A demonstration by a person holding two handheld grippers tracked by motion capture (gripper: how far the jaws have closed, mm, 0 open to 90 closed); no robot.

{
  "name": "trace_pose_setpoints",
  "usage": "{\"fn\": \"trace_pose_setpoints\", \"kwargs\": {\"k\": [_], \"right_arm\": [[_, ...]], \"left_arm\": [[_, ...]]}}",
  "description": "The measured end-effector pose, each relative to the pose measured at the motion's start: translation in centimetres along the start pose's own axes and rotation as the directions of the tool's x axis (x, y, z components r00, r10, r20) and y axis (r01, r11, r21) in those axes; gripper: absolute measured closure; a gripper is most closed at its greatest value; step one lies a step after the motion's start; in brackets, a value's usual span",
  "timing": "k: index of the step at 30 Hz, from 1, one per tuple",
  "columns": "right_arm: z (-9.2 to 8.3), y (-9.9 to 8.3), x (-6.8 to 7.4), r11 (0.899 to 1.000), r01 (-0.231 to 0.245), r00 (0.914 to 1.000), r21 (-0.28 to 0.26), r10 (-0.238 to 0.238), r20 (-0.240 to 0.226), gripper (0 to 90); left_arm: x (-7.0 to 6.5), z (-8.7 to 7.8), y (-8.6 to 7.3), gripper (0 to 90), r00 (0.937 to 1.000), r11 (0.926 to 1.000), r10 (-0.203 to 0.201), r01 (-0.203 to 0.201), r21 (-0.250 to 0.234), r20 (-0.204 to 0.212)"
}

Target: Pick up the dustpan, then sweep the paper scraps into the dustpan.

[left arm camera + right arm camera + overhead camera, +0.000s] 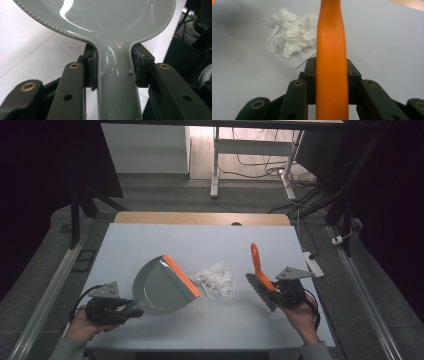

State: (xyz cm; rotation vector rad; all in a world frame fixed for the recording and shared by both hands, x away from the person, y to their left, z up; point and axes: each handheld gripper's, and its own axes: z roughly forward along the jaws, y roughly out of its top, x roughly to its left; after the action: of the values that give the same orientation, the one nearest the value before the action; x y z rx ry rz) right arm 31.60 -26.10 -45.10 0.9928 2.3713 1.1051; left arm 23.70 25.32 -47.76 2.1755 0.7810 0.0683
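Observation:
A grey dustpan (161,287) with an orange front lip rests on the white table, its lip facing a heap of torn white paper (216,280). My left gripper (131,309) is shut on the dustpan's handle (115,82), both pads pressed against its sides. An orange-handled brush (260,275) with dark bristles is held up at the right of the paper. My right gripper (276,292) is shut on the brush handle (331,62). In the right gripper view the paper heap (292,36) lies ahead and to the left of the handle.
The white table top (200,245) has a wooden strip along its far edge. A white power strip (312,263) hangs off the right side. Metal rails run along both sides, and a desk frame with cables stands on the floor beyond.

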Motion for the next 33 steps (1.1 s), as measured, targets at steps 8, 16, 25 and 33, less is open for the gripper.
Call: {"fn": "trace_pose_setpoints", "kwargs": {"k": [8,16,25,33], "right_arm": [[0.0,0.0,0.0,1.000,0.003,1.0000,0.000,-0.003,0.000,70.4],[0.0,0.1,0.1,1.000,-0.003,1.0000,-0.008,0.003,0.002,70.3],[0.4,0.8,0.4,1.000,-0.008,0.9999,-0.030,0.008,-0.007,70.3],[1.5,2.1,0.7,0.999,-0.004,0.9999,-0.047,0.003,-0.015,70.4]], "left_arm": [[-0.2,0.4,0.0,61.5,0.9999,0.9993,0.014,-0.015,0.034,0.008],[-0.4,0.7,-0.2,61.5,0.9997,0.9985,0.018,-0.019,0.051,0.016],[0.0,1.2,-0.6,61.5,0.9995,0.9964,-0.001,-0.001,0.085,0.032],[0.2,1.9,-0.8,61.5,0.9991,0.9929,-0.021,0.017,0.117,0.037]]}}
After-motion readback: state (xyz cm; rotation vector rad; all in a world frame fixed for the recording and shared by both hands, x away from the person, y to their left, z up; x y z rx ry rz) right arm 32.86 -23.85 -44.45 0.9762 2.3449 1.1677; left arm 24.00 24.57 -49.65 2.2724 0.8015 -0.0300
